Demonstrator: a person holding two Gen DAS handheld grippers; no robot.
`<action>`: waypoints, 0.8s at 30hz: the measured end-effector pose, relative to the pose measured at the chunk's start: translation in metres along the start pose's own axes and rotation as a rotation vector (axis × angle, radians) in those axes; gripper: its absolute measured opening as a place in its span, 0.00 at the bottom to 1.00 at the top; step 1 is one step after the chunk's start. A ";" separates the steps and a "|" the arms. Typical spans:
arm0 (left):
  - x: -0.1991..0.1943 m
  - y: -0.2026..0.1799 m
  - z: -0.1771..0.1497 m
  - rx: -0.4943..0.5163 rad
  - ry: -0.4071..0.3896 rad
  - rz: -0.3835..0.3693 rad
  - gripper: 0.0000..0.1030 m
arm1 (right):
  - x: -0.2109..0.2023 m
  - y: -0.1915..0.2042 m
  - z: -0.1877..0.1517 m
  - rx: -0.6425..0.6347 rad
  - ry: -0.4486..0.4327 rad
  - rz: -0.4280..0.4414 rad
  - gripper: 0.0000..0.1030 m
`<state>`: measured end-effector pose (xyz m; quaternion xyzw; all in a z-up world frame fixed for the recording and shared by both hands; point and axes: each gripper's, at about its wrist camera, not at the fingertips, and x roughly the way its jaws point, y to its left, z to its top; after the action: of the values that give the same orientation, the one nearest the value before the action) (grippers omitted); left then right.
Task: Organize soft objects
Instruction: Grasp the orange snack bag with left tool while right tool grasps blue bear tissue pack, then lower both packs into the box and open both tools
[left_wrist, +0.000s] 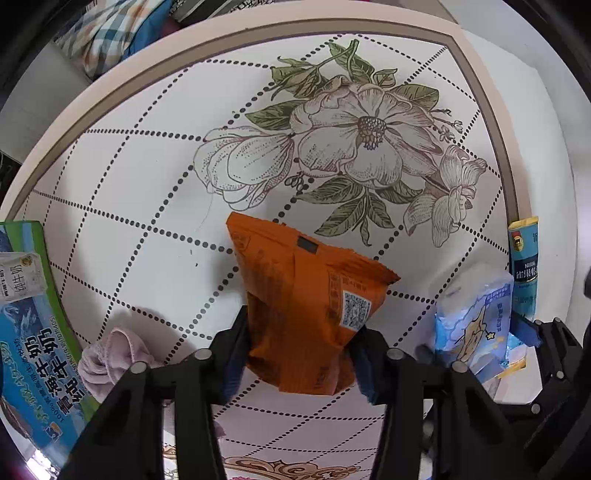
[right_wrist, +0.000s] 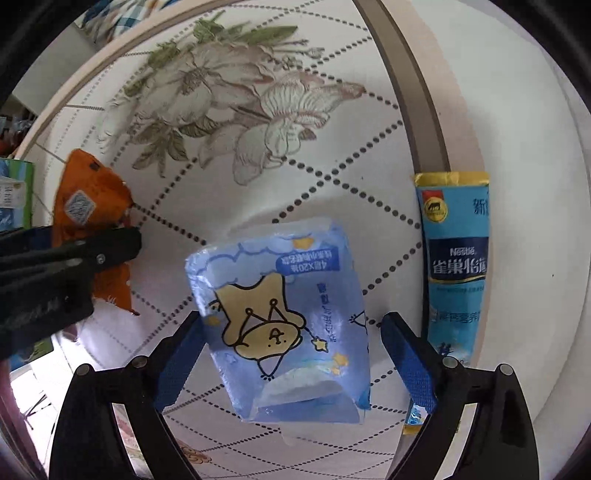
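My left gripper (left_wrist: 301, 350) is shut on an orange snack bag (left_wrist: 306, 295), whose lower end sits pinched between the blue pads above the floral table (left_wrist: 147, 221). In the right wrist view that orange bag (right_wrist: 92, 199) shows at the left with the left gripper's black body across it. My right gripper (right_wrist: 291, 354) is open around a light blue tissue pack (right_wrist: 284, 325) with a star cartoon; the left pad touches its edge and the right pad stands apart. The tissue pack also shows in the left wrist view (left_wrist: 476, 317).
A blue Nestle sachet (right_wrist: 456, 266) lies at the table's right edge. A green-blue milk carton box (left_wrist: 33, 332) stands at the left, with a pink cloth (left_wrist: 110, 358) beside it. A plaid cushion (left_wrist: 110, 33) lies beyond the far edge.
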<state>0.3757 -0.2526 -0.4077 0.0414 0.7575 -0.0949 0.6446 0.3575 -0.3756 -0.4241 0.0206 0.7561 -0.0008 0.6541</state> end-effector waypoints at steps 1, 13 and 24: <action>0.000 0.000 0.000 -0.003 -0.004 0.002 0.43 | -0.001 0.002 -0.002 0.011 -0.008 -0.034 0.86; -0.022 0.020 -0.040 -0.032 -0.053 -0.037 0.43 | -0.043 -0.014 -0.004 0.151 -0.040 0.065 0.46; -0.154 0.075 -0.092 0.012 -0.269 -0.165 0.43 | -0.168 0.041 -0.066 0.132 -0.212 0.156 0.45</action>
<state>0.3259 -0.1516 -0.2487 -0.0302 0.6647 -0.1569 0.7299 0.3175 -0.3382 -0.2475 0.1219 0.6773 -0.0020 0.7255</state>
